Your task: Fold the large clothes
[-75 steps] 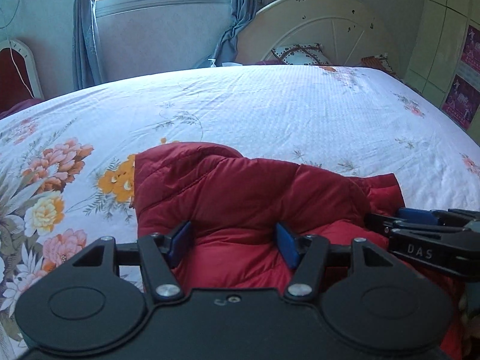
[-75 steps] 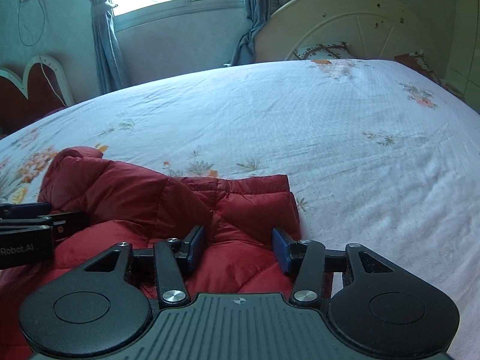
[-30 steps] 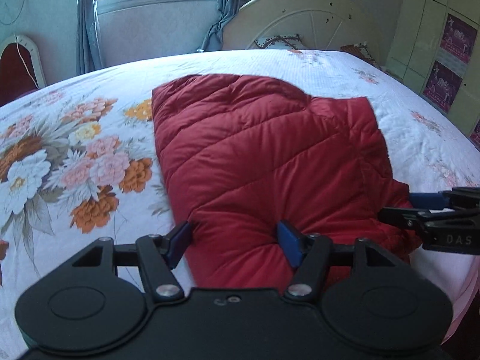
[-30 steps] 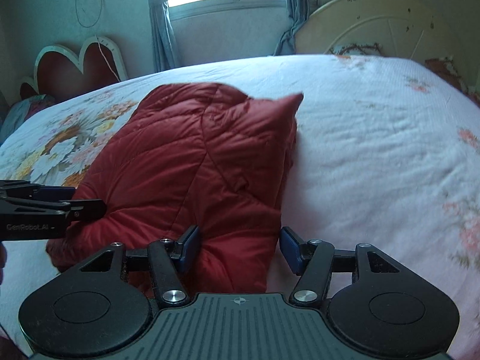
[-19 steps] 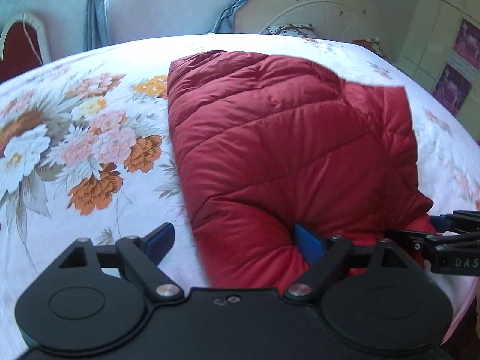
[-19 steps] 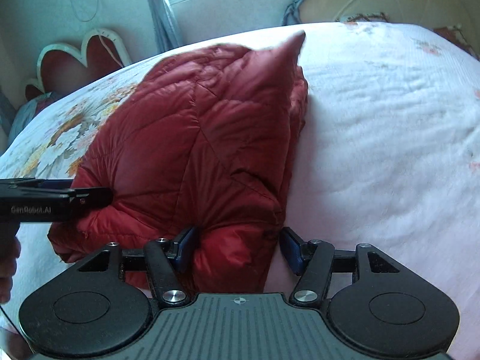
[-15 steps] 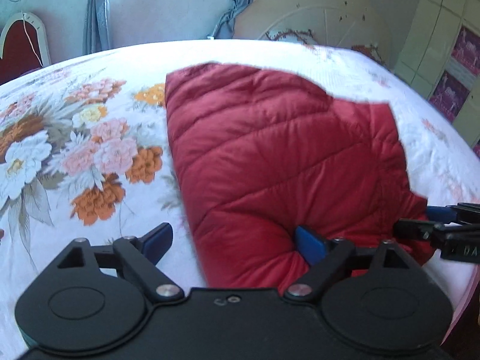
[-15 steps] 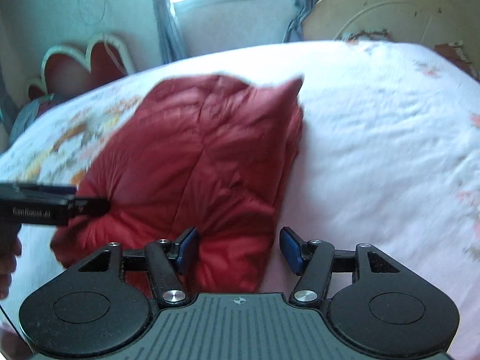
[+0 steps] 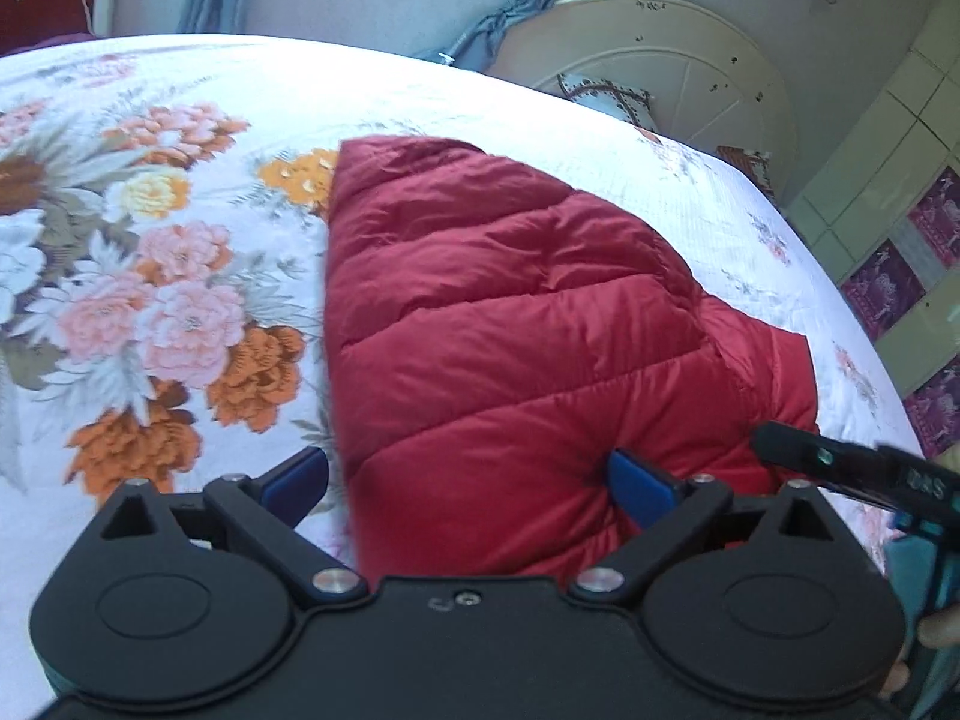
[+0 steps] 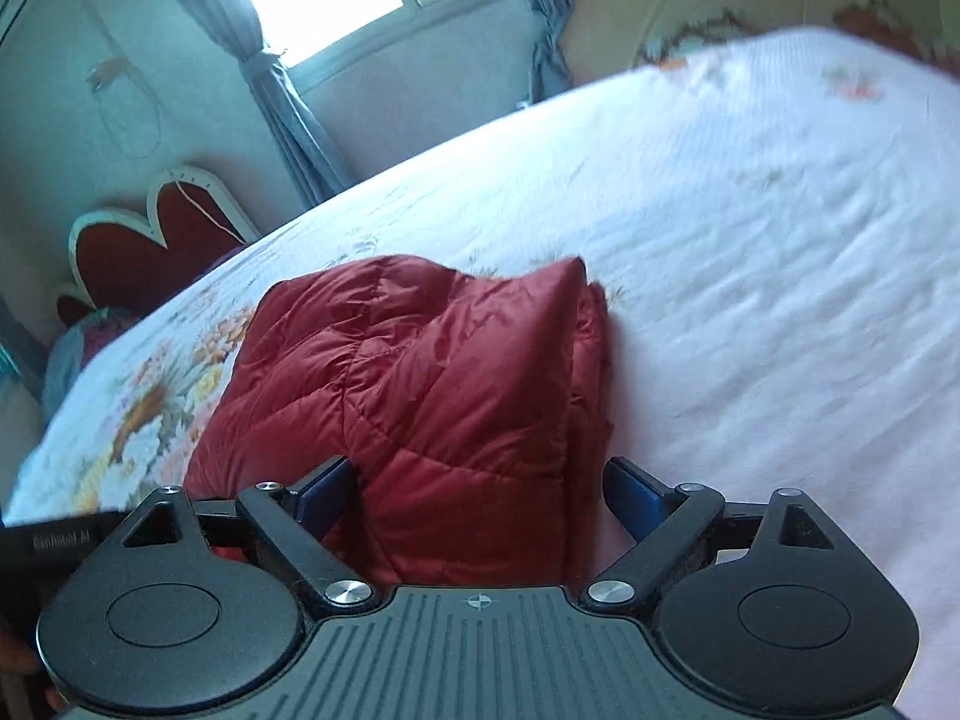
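Jaws on both grippers stand apart: left gripper (image 9: 468, 480) and right gripper (image 10: 480, 486) straddle the near edge of the red down jacket (image 9: 516, 324) on the floral bedspread (image 9: 150, 312). Smoothing puffed quilting before regripping would likely keep folds square.

One red jacket (image 9: 528, 324), two tools, one bed (image 9: 180, 120).

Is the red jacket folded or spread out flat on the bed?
Folded. The jacket lies as a compact bundle on the bed, with stacked layers visible along its right edge; no sleeves stick out. Both grippers are open around its near edge.
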### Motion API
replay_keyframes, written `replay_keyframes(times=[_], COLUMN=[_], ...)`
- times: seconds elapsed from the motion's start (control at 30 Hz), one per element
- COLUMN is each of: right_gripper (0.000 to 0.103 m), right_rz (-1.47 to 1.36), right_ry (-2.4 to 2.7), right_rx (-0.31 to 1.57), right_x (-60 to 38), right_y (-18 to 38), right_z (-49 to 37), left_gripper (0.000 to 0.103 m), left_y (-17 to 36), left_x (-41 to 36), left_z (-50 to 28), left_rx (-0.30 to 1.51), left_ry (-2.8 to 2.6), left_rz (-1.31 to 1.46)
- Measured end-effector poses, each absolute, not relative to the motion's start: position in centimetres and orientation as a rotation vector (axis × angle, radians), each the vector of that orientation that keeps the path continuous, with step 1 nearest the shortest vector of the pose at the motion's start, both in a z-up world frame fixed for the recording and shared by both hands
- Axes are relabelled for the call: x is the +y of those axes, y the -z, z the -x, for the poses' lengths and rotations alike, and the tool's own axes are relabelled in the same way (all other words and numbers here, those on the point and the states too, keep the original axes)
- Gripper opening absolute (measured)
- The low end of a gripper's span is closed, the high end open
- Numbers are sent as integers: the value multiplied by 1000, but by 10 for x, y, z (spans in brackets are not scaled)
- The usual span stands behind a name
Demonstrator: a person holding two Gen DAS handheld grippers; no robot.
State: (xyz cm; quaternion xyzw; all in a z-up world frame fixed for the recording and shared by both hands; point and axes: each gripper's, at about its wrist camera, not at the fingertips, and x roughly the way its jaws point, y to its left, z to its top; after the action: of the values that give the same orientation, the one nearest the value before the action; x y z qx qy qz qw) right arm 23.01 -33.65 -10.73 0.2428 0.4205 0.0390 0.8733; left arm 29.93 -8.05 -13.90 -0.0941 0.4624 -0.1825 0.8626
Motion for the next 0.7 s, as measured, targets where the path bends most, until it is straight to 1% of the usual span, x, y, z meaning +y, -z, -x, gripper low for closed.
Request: replay_keyframes(times=[0.07,0.2,0.27,0.3,0.33,0.43,0.47,0.53,0.63,0.7], right_gripper=[89,89,89,87,74,61,59,50,45,43], right_rz=[-558,-707,-708,-700,-701,-721,-723,-730,-723,-731], right_ry=[-82,-109,-108,-111,-118,-134,-137,-144,-159,-172], right_rx=[906,955,951,956,959,963,961,954,936,922], right_x=[-337,-346,-345,-344,-343,-339,-340,-340,-337,-335], right_y=[119,140,139,138,137,133,131,127,119,116], right_z=[-241,-253,-256,-257,-258,-258,-258,-256,-254,-253], left_gripper=[95,92,89,88,84,76,74,71,66,63], left_y=[143,146,145,144,142,134,132,126,118,111], left_x=[-84,-88,-89,-89,-90,-95,-96,-99,-99,-98], left_z=[-301,-301,-300,-300,-299,-295,-294,-293,-289,-286], left_rx=[971,974,974,974,969,954,950,939,923,906], left_ry=[403,421,423,422,419,415,413,410,406,403], left_rz=[190,192,194,192,183,147,138,117,99,88])
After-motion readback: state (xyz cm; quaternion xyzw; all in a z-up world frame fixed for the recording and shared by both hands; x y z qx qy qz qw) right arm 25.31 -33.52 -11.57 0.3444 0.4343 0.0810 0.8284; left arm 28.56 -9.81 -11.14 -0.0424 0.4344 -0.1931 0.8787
